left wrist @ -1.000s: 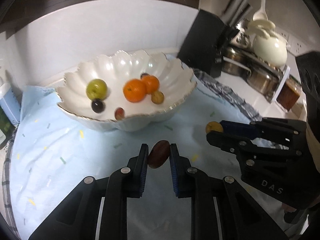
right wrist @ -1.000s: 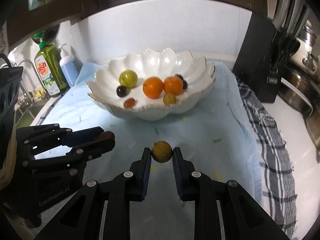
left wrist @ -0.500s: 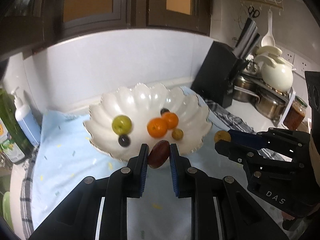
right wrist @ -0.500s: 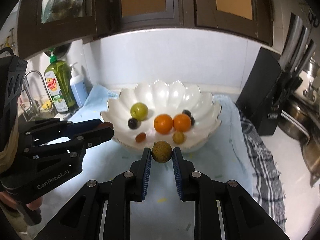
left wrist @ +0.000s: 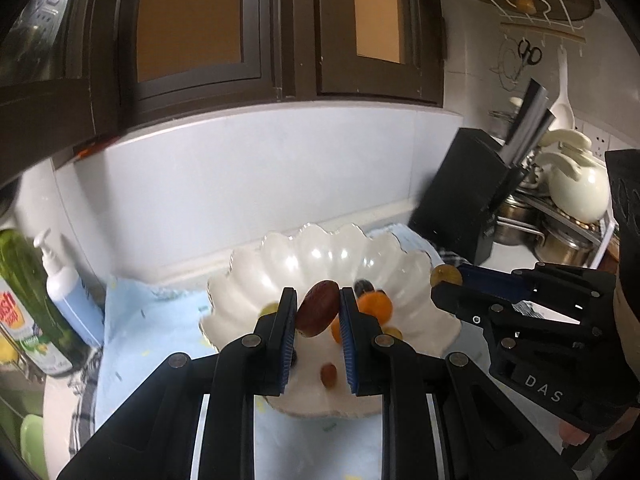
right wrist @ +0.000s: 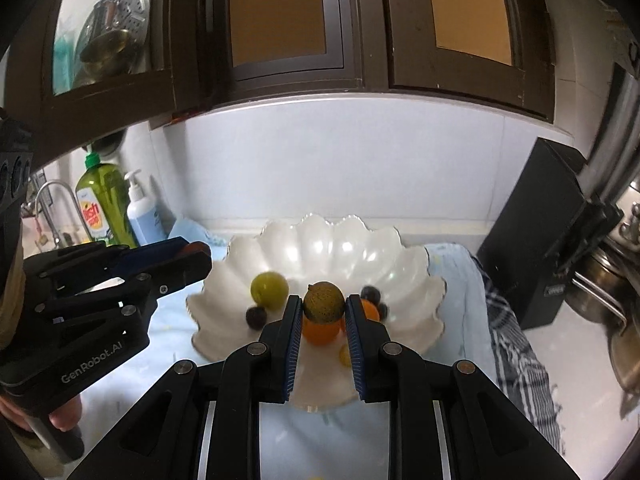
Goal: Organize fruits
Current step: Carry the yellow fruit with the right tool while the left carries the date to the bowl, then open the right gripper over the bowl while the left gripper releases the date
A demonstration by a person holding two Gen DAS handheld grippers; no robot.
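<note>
Holding one fruit each, both grippers hang over the near side of the white scalloped bowl point(right wrist: 416, 272). The left gripper point(left wrist: 318, 312) has its jaws clamped on a dark reddish-brown oval fruit point(left wrist: 318, 309), which sits right up at the fingertips, tilted, with its top end poking a bit past the pads. The right gripper point(right wrist: 323, 308) is pinched tight on a round yellow-brown fruit point(right wrist: 324, 302), again right at the tips, squeezed between the two blue pads.

From the right wrist camera the left gripper shows at the left edge, just beside the bowl's left rim, with a bit of red at its tip. From the left wrist camera the right gripper comes in from the right, its yellowish fruit above the bowl's right rim.

In the bowl: a green round fruit point(right wrist: 269, 290), a small dark one point(right wrist: 256, 317) just beside it, two oranges point(right wrist: 320, 330) partly hidden behind the jaws, another dark fruit point(right wrist: 370, 294) behind them, plus a small yellowish one point(right wrist: 345, 355). The bowl sits on a light blue cloth point(right wrist: 456, 320), with a black knife block point(right wrist: 536, 232) off to the right and soap bottles point(right wrist: 105, 204) to the left.
</note>
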